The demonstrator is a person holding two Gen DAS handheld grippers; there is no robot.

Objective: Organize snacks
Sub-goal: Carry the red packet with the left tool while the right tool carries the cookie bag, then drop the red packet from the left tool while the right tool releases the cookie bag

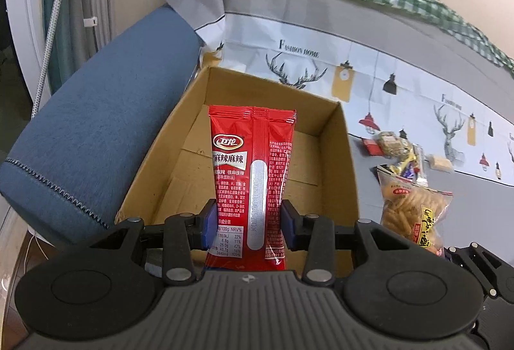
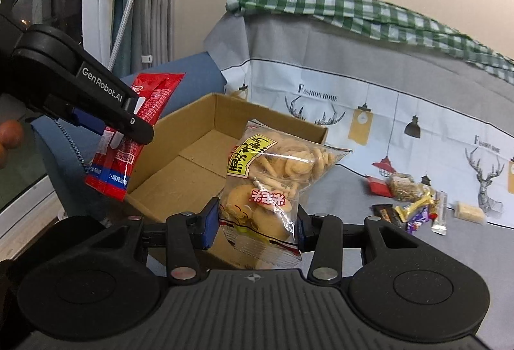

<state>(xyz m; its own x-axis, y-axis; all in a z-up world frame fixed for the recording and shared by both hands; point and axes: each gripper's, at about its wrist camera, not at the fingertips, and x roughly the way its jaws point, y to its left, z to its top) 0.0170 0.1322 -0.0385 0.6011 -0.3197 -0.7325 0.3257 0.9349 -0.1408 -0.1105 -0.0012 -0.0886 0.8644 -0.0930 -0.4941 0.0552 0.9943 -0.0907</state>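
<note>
Nearest to me, my left claw (image 1: 246, 226) pinches a red snack packet (image 1: 252, 176) between its blue pads, low on the packet's body. The packet stands upright in the grip, printed back facing the camera, held above the near end of the cardboard box (image 1: 337, 163).

My right claw (image 2: 253, 226) pinches a clear bag of fried snacks (image 2: 276, 179) by its lower part. The bag leans to the right and hangs over the right near edge of the box. In the right wrist view the left claw (image 2: 128, 121) enters from the left, with the red packet (image 2: 128, 138) above the box's left wall.

The box is open at the top, and its interior floor (image 2: 189, 170) shows only bare cardboard. It sits on a bed covered by a grey printed sheet (image 2: 401, 253), beside a blue cushion (image 1: 96, 112).

Farther right on the sheet lies a loose pile of small wrapped snacks (image 2: 414, 205), well apart from the box. A green checked cloth (image 2: 337, 9) lies along the far edge.
</note>
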